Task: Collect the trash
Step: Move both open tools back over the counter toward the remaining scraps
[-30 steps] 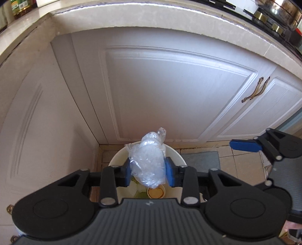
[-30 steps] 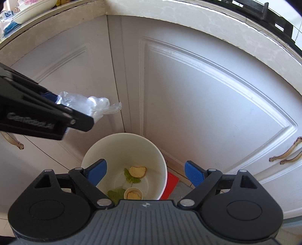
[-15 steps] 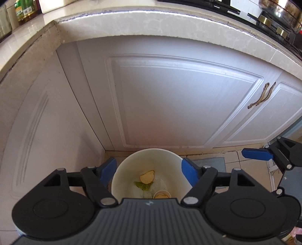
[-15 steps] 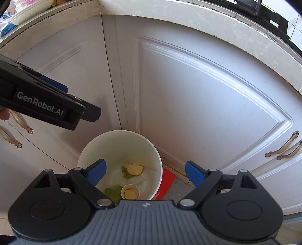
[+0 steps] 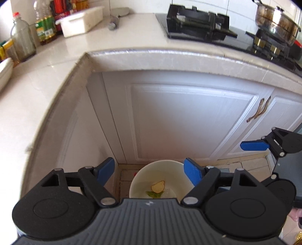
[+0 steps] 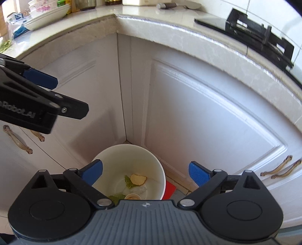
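Observation:
A white trash bin stands on the floor in the corner of the white cabinets. Inside lie a yellow food scrap, green leaves, a small paper cup and a clear plastic bag. My left gripper hangs above the bin, its jaws opening with nothing between them. In the right wrist view the left gripper reaches in from the left edge. My right gripper is also above the bin, jaws opening, nothing held. One of its blue fingers shows at the right of the left wrist view.
White cabinet doors with bronze handles wrap the corner. The beige countertop carries bottles, a white box, a black hob and a steel pot. Stacked plates sit on it. A red item lies beside the bin.
The left gripper opened and let go of the clear plastic bag, which now lies in the bin. Both grippers have since risen, so the countertop has come into view.

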A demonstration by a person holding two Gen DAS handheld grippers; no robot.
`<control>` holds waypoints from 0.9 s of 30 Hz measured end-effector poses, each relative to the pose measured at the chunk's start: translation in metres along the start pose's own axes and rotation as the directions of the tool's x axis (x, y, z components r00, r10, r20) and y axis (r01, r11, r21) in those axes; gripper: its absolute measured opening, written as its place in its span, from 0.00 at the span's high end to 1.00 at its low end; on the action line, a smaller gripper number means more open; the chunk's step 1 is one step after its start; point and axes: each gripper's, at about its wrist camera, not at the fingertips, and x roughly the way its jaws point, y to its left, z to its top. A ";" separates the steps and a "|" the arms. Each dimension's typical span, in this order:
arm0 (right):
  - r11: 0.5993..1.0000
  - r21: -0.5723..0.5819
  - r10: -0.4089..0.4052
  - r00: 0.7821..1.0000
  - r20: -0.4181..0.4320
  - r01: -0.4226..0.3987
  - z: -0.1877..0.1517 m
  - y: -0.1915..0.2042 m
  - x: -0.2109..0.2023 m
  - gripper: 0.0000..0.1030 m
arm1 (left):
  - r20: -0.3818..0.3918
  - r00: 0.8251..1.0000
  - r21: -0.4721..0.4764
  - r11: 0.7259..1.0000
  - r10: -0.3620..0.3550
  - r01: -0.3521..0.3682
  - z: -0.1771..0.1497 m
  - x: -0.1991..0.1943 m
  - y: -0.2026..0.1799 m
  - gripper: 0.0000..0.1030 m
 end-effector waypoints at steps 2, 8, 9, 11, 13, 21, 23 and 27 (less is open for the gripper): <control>1.000 -0.016 0.007 1.000 0.013 -0.007 0.008 0.005 -0.010 0.02 | 0.019 1.000 -0.006 1.000 0.005 -0.005 0.000 -0.020 0.009 0.22; 0.997 -0.058 0.049 0.996 0.070 -0.044 0.036 0.024 -0.045 0.01 | 0.075 0.996 -0.021 0.998 0.057 -0.056 -0.005 -0.070 0.039 0.22; 0.996 -0.066 0.057 0.995 0.083 -0.052 0.043 0.029 -0.049 0.01 | 0.079 0.994 -0.032 0.997 0.073 -0.070 -0.007 -0.076 0.046 0.22; 0.994 -0.084 0.075 0.991 0.109 -0.066 0.055 0.040 -0.059 0.00 | 0.084 0.993 -0.063 0.995 0.082 -0.076 -0.011 -0.088 0.061 0.21; 0.991 -0.108 0.094 0.986 0.135 -0.080 0.065 0.049 -0.069 0.00 | 0.083 0.990 -0.090 0.991 0.110 -0.102 -0.015 -0.099 0.075 0.20; 0.968 -0.210 0.180 0.963 0.199 -0.137 0.107 0.105 -0.092 0.00 | 0.099 0.968 -0.219 0.954 0.229 -0.204 -0.041 -0.136 0.141 0.19; 0.961 -0.235 0.197 0.958 0.207 -0.147 0.117 0.118 -0.093 0.00 | 0.099 0.956 -0.248 0.938 0.275 -0.244 -0.048 -0.141 0.158 0.19; 0.941 -0.287 0.245 0.946 0.210 -0.180 0.137 0.146 -0.092 0.00 | 0.082 0.925 -0.320 0.889 0.371 -0.328 -0.061 -0.149 0.194 0.19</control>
